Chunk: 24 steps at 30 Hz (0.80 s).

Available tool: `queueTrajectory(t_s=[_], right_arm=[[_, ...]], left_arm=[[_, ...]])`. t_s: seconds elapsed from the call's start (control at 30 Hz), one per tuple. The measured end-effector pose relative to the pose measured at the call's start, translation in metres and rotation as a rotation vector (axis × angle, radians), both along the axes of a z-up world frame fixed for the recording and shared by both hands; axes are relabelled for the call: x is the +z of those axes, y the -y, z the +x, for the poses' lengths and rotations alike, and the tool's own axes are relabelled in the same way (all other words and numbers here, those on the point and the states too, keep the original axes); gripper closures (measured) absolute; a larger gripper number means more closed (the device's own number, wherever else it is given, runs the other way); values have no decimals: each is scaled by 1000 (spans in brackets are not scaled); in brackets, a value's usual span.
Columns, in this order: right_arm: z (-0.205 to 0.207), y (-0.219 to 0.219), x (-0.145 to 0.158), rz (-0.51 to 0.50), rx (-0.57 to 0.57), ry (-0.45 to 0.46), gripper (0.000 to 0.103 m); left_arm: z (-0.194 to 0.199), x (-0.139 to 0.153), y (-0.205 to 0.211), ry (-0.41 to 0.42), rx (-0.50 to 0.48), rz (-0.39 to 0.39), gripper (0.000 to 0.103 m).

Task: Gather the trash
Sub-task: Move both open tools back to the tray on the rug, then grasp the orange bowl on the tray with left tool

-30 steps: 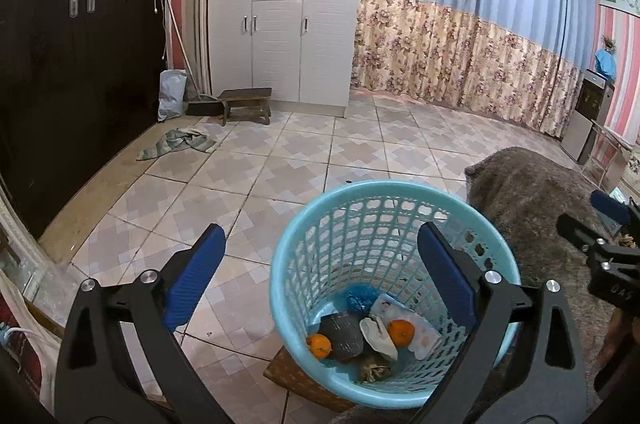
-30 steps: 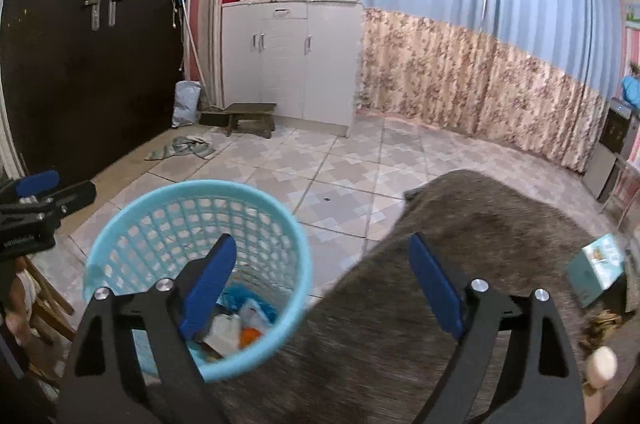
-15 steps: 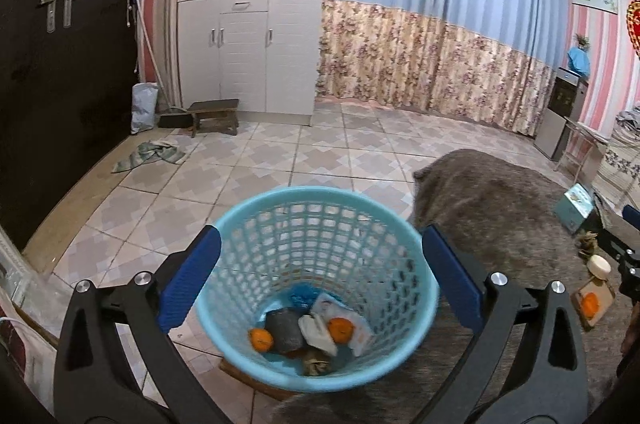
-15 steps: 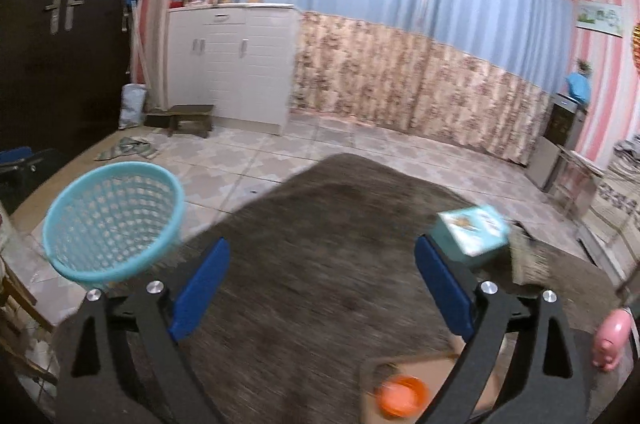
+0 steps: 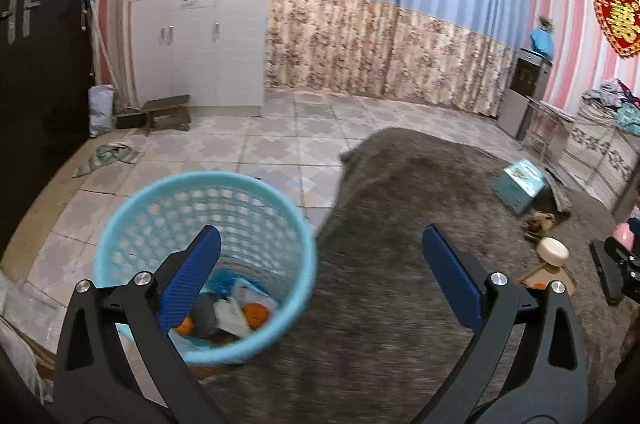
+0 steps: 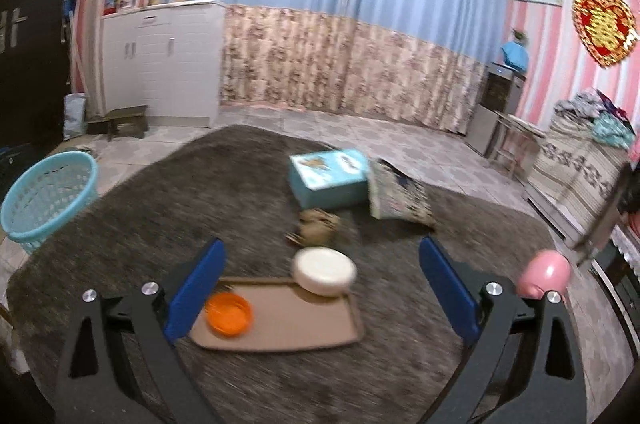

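Observation:
A light blue mesh basket (image 5: 208, 220) stands at the left edge of a dark shaggy table cover (image 5: 400, 264); several pieces of trash, some orange, lie in its bottom (image 5: 232, 316). It also shows far left in the right wrist view (image 6: 48, 199). My left gripper (image 5: 320, 284) is open and empty, above the basket's right rim. My right gripper (image 6: 320, 296) is open and empty, above a tan tray (image 6: 280, 324) with an orange dish (image 6: 228, 314) and a white dish (image 6: 324, 272). A brown crumpled scrap (image 6: 320, 228) lies beyond the tray.
A teal box (image 6: 330, 175) and a patterned packet (image 6: 396, 199) lie at the back of the table. A pink object (image 6: 544, 272) sits at the right. A white cabinet (image 5: 200, 43), stool (image 5: 166, 109) and floor rag (image 5: 108, 159) are beyond.
Both grippers have swung right. The basket has slid to the left of both views; the tray, dishes and box have come into the right wrist view. Both stay open.

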State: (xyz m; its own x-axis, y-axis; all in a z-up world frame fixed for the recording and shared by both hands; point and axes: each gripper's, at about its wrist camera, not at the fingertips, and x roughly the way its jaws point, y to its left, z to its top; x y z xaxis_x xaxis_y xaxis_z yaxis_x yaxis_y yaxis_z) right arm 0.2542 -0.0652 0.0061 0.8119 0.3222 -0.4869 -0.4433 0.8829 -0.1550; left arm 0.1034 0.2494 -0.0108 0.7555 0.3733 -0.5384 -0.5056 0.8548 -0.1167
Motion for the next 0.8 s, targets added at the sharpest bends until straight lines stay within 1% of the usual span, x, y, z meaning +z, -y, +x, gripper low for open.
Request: queueTrajectory(t_s=[0.2,0.33,0.4,0.67,0.7,0.77,0.8], right_arm=[[7,44,-8,-8,-102,-4,8],[9,71,-17,11,-158,-29,6],[10,80,-24,11,-181,-38,6],[11,97,-41,9,-233,-62,6],[11,101,-43,13,-239,-67,6],[11,108,-46,27,-251,-74,6],[11,111,-47,35,-255,-77,6]], left_arm=[[23,-13,42,-17,-81,-11,6],[40,-27,73,-40,-156,-49,6],[48,-33,88,-52,-192,-56,6],[77,-53,169,-105,-370,-11,6],[79,-54,174,-111,-383,-8,6],[86,-59,187,-128,-416,-10,12],[91,-60,191,-137,-431,-15,17]])
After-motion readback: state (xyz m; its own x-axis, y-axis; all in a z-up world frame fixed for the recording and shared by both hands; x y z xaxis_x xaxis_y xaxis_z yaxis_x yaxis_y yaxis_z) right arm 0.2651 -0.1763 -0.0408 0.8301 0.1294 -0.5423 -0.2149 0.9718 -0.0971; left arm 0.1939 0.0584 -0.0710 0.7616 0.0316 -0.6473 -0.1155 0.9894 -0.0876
